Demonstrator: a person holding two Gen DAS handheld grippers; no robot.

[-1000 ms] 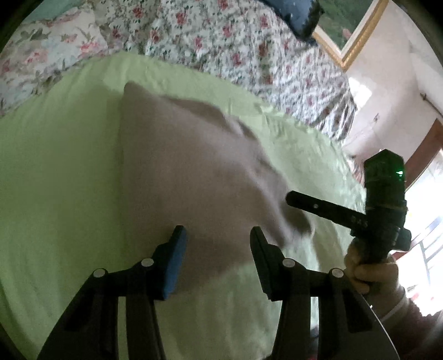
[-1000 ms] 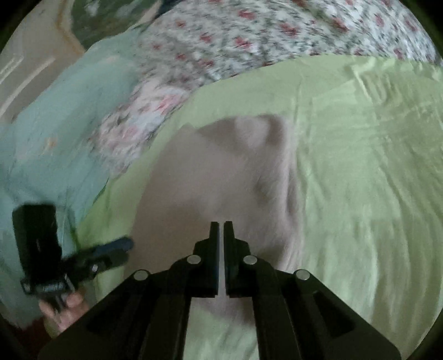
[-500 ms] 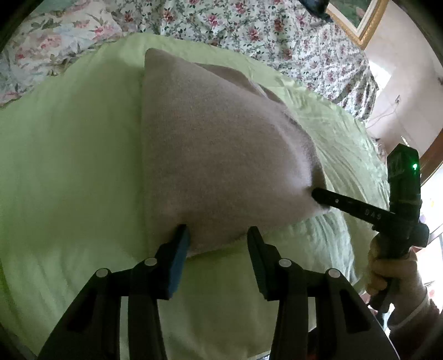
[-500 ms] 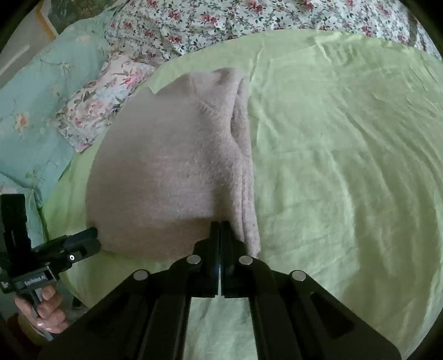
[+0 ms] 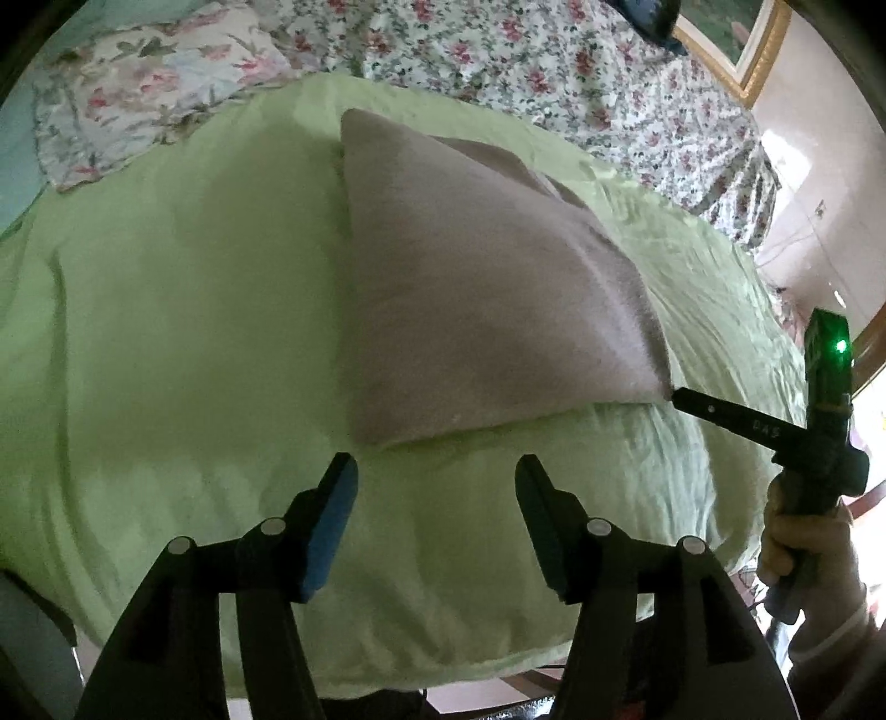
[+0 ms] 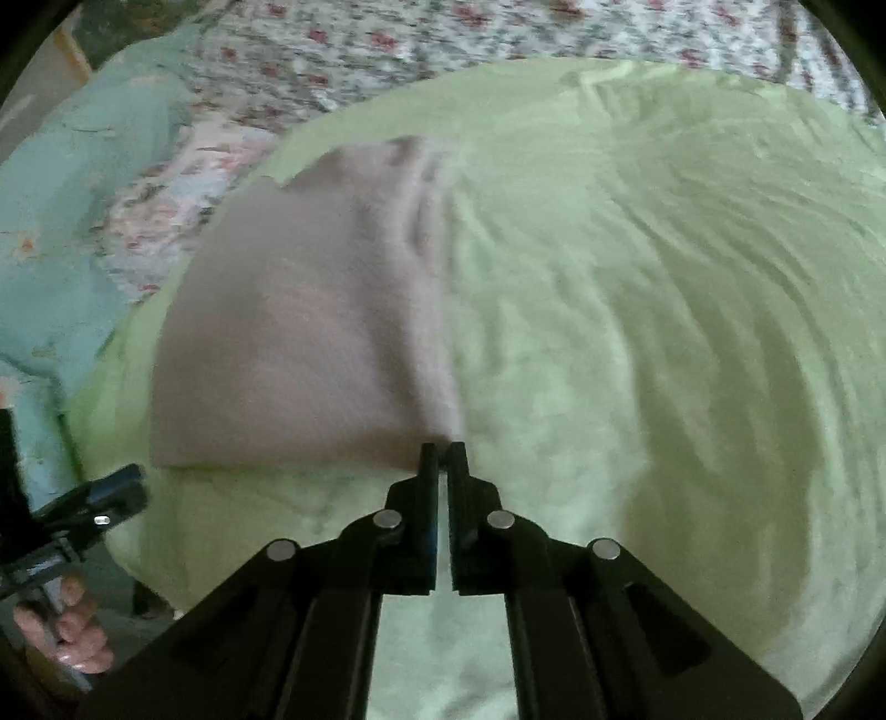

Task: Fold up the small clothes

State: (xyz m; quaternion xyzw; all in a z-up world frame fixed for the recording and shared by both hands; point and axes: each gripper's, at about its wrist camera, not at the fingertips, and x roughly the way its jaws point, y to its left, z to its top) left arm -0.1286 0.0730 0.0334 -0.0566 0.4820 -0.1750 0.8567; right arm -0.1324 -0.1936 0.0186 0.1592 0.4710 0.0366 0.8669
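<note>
A folded taupe knit garment (image 5: 470, 304) lies flat on the light green sheet (image 5: 166, 332). My left gripper (image 5: 436, 462) hovers just short of the garment's near left corner; its jaws are opening and nothing is between them. At the near right corner my right gripper (image 6: 442, 448) is shut, its tips pinching the edge of the garment (image 6: 299, 343). The left wrist view shows the same right gripper (image 5: 675, 394) reaching in from the right, held by a hand (image 5: 797, 548). One blue-padded finger (image 6: 119, 487) of the left gripper shows at the lower left of the right wrist view.
A floral quilt (image 5: 554, 72) and a floral pillow (image 5: 144, 94) lie beyond the sheet, with a pale blue pillow (image 6: 66, 221) at the left. A gold-framed picture (image 5: 736, 44) hangs on the far wall. The bed's near edge (image 5: 443, 681) runs just under my left gripper.
The garment, lifted and blurred a second ago, has come down flat on the sheet. My left jaws have let go of its near edge, widened and drawn back. The right gripper stayed shut at its corner.
</note>
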